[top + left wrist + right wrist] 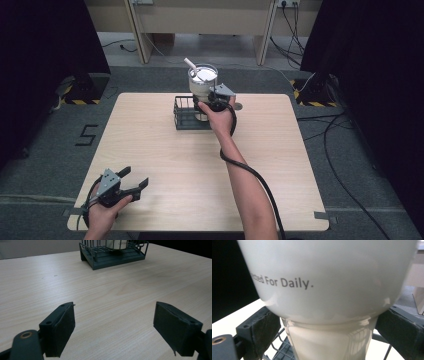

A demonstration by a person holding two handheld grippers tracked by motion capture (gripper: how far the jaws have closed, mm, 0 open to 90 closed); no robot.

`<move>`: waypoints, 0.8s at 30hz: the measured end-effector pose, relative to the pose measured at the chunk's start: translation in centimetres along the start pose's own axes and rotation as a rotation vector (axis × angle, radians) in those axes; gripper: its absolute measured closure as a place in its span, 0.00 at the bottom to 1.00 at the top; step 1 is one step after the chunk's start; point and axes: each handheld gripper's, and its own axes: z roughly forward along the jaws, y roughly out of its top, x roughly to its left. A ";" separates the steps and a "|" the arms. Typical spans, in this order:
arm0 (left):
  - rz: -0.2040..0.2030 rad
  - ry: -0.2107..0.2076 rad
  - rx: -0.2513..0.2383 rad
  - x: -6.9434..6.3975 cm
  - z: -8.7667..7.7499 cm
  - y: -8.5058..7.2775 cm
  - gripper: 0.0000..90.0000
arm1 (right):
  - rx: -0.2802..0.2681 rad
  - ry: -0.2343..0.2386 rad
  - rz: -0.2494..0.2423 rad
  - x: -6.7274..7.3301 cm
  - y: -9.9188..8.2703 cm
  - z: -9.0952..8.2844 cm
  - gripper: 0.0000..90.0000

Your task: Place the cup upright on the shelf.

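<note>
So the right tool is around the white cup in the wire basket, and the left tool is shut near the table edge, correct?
Not quite: the left tool is open, its jaws wide apart in the left gripper view. The right tool is around the white cup in the wire basket.

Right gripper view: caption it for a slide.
Right gripper straddles the narrow base of a white cup printed "For Daily.", above a dark wire basket.

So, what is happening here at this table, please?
A person works with a gripper in each hand. The right gripper has its jaws around the narrow lower part of a white cup, which stands in a dark wire basket at the far side of the wooden table. Whether they press it, I cannot tell. The left gripper waits open near the front edge.
</note>
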 end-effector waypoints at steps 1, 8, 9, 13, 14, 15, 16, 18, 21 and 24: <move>0.001 -0.001 0.000 0.0 0.0 0.0 0.19 | 0.000 0.002 -0.006 0.0 0.0 -0.1 0.07; 0.002 0.001 -0.007 -0.1 0.0 0.0 0.19 | 0.006 -0.006 -0.014 -0.3 -0.1 -1.1 0.08; 0.003 0.000 -0.005 -0.1 0.0 0.0 0.19 | 0.007 -0.007 -0.013 -0.3 -0.1 -1.3 0.08; 0.005 0.003 -0.004 -0.1 0.0 0.0 0.19 | 0.002 -0.016 -0.011 -0.6 -0.2 -2.2 0.09; 0.005 0.003 -0.004 -0.1 0.0 0.0 0.19 | 0.002 -0.019 -0.014 -0.7 -0.3 -2.4 0.09; 0.004 0.004 -0.003 -0.1 0.0 0.0 0.19 | 0.003 -0.023 -0.013 -0.8 -0.3 -2.6 0.10; 0.005 0.004 -0.003 -0.1 0.0 0.0 0.19 | 0.004 -0.029 -0.012 -0.9 -0.4 -2.8 0.11; 0.006 0.006 -0.001 -0.1 0.0 0.0 0.19 | 0.000 -0.035 -0.006 -1.0 -0.4 -3.2 0.11; 0.006 0.008 0.000 -0.1 0.0 0.0 0.19 | -0.004 -0.036 -0.003 -1.3 -0.5 -3.7 0.12; 0.007 0.009 0.002 -0.1 0.1 0.0 0.19 | -0.006 -0.036 -0.006 -1.4 -0.5 -4.2 0.12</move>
